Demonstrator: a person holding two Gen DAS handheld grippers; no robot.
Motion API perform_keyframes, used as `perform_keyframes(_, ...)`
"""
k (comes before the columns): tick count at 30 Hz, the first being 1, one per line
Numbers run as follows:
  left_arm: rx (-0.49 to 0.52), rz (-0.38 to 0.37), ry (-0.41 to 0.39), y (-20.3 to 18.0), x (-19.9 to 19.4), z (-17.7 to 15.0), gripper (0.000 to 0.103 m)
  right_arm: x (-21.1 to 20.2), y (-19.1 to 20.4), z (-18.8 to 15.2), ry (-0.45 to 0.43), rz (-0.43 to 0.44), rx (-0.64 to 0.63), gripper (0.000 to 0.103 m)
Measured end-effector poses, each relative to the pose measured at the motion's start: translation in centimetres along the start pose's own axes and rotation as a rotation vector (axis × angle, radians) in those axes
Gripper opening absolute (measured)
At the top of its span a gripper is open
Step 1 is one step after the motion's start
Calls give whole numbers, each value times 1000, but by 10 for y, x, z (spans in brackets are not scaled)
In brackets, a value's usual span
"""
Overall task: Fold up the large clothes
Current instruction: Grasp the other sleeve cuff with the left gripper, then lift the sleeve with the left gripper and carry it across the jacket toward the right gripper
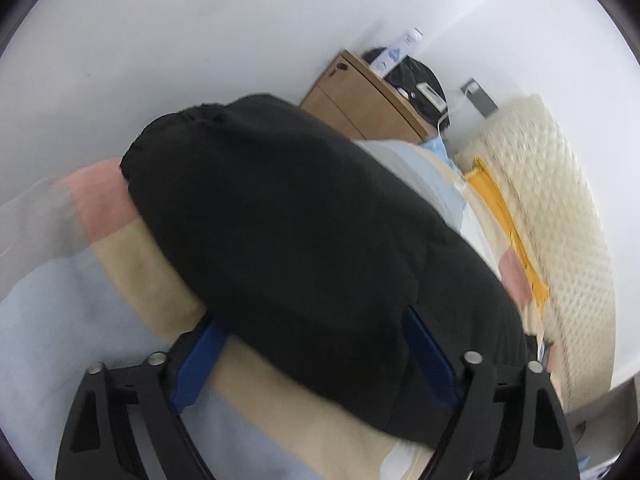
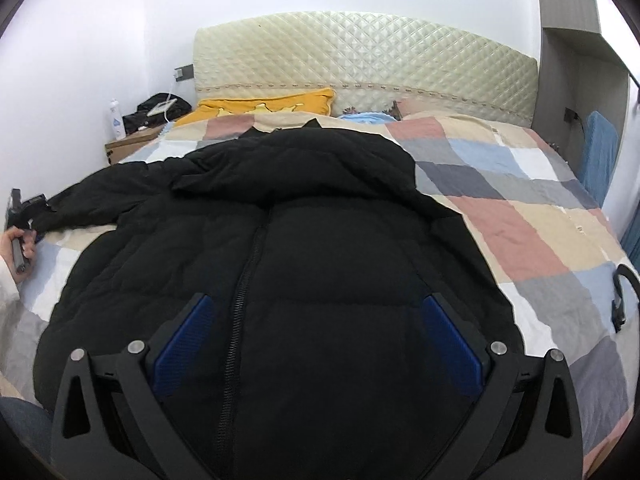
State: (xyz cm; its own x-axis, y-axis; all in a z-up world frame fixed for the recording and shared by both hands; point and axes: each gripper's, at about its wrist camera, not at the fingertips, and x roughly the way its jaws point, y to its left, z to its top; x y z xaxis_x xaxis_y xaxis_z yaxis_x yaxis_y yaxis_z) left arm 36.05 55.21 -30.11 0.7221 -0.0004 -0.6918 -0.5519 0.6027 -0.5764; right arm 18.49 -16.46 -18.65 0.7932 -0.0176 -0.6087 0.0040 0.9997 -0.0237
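A large black puffer jacket (image 2: 280, 248) lies front up on the checked bedspread (image 2: 520, 216), zipper down its middle, hood toward the headboard. Its left sleeve (image 2: 92, 200) stretches out to the left edge of the bed. In the left wrist view the sleeve (image 1: 288, 224) lies between the wide-apart blue pads of my left gripper (image 1: 316, 356), which sits around the cuff end; the jaws are open. The left gripper also shows in the right wrist view (image 2: 24, 216), held by a hand at the sleeve end. My right gripper (image 2: 316, 340) is open and empty above the jacket's lower front.
A quilted cream headboard (image 2: 360, 52) stands at the far end with a yellow pillow (image 2: 264, 104). A wooden nightstand (image 2: 132, 144) at the far left holds a bottle (image 2: 116, 120) and a black bag. A black strap (image 2: 622, 300) lies on the bed's right edge.
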Motion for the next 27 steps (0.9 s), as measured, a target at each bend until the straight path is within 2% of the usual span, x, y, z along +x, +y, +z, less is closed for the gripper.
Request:
perform_keyframes(1,-13,2,-11,1,1,4,77,-2,2,0,-9,-14,-19,103)
perform_keyframes(3,-57,22,-27,8,5,13,64,-3,5,0,-14,-16,-37,103)
perform_keyframes(5,-98,56,-18,17,12,23,60,0,6,0,0,-15,-35,103)
perform_keyframes(7,-141,53,-24,23,15,33,56,4,6,-1,25,-23,-40,103)
perform_keyframes(8,-163,62,-40,24,12,36,48,5,5,-2,34,-21,-32,103)
perform_keyframes(9,-181,66,-54,24,9,38,34,5,3,-3,41,-17,-23,103)
perform_keyframes(12,-143,133,-85,7,-2,41,16,3,-2,-3,42,-31,-12,103)
perform_keyframes(16,-123,143,-158,-20,-35,42,11,-3,-10,-1,41,-8,34,103)
perform_keyframes(20,-7,158,-204,-57,-74,43,9,-18,-14,1,-4,29,36,103)
perform_keyframes(27,80,108,-254,-121,-139,44,8,-42,-22,6,-55,43,2,103)
